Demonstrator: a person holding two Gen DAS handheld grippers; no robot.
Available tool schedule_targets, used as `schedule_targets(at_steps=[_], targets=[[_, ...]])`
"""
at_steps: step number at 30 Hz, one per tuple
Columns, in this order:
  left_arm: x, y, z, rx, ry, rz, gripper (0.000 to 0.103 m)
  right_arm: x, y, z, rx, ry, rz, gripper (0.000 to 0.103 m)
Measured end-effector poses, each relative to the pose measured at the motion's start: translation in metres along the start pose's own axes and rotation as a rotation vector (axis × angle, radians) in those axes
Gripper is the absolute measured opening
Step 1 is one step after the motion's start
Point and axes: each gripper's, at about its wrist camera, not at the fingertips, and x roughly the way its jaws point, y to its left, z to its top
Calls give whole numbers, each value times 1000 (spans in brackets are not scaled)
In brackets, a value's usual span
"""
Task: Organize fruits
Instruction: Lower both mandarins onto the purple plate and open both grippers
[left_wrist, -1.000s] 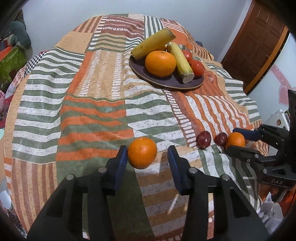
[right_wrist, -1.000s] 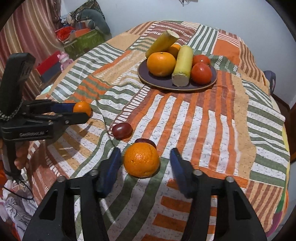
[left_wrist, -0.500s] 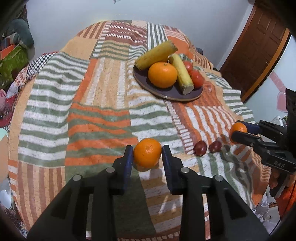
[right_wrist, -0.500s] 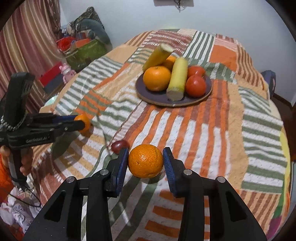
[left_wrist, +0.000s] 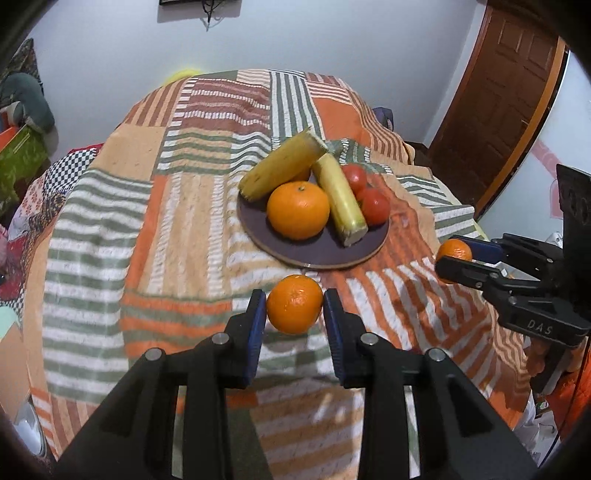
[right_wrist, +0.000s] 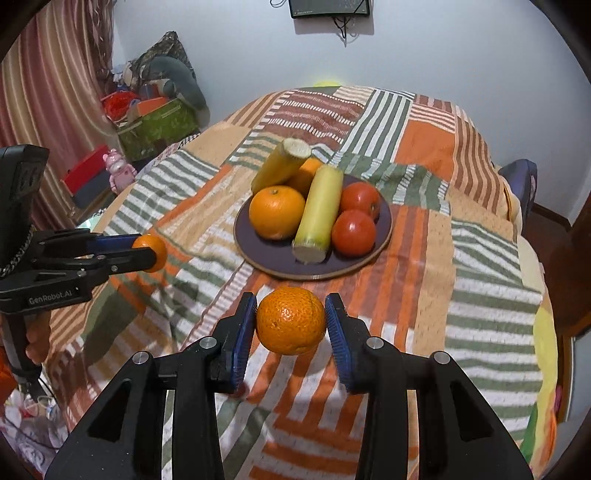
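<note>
My left gripper is shut on an orange and holds it above the striped cloth, just before the dark plate. My right gripper is shut on another orange, also raised before the plate. The plate holds an orange, two yellow-green stalks and two tomatoes. Each gripper shows in the other's view, the right one at the right, the left one at the left.
A round table under an orange, green and white striped cloth. A wooden door stands at the right. Boxes, toys and a curtain crowd the left side. A dark chair back stands behind the table.
Both grippers have shut on their oranges, lifted them off the cloth and moved forward toward the plate. The two dark red fruits on the cloth have dropped out of view.
</note>
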Motion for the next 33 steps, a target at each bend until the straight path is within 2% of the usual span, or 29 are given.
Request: schedule_targets(at_steps=[12,24,33], targets=[[45,-11,31,29,41,-36,32,42,-21,15,3,36,10,35],[88,-18,40,54,94,-55,32,71,-34,25,3,66,7,35],[102,-17,44,44,112,-44,32,76,-34,28,-23,67,2,36]])
